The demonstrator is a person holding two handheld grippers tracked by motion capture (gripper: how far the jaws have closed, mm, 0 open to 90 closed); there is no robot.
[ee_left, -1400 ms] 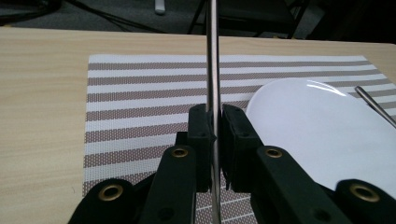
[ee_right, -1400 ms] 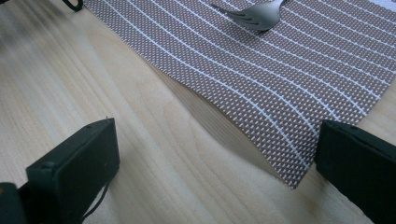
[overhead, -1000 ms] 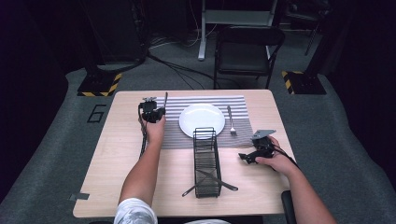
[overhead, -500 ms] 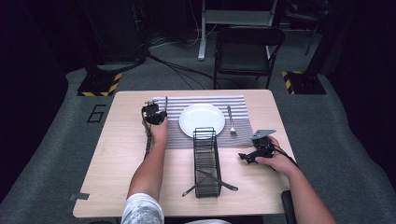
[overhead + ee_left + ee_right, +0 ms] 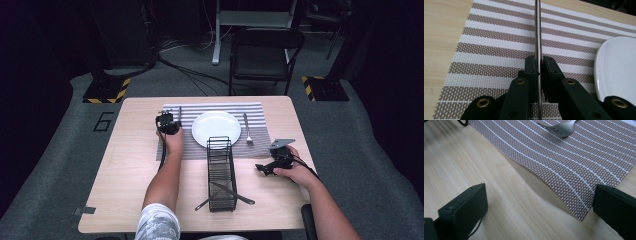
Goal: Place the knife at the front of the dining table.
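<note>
The table (image 5: pixel 506 195) is pale, matt wood with visible grain. The placemat (image 5: pixel 499 37) is coarse woven cloth in brown and white stripes. At its 3 o'clock edge, the plate (image 5: pixel 619 67) looks smooth, glossy white ceramic. The knife (image 5: pixel 538 30) and fork (image 5: pixel 560 128) are brushed metal.

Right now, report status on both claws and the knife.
Left claw shut on knife, low over mat left of plate. Right claw open, idle near mat corner. Nothing in the way.

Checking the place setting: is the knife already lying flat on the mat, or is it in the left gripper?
In the left gripper: its jaws are shut on the thin knife, held edge-up over the striped mat, left of the plate.
</note>
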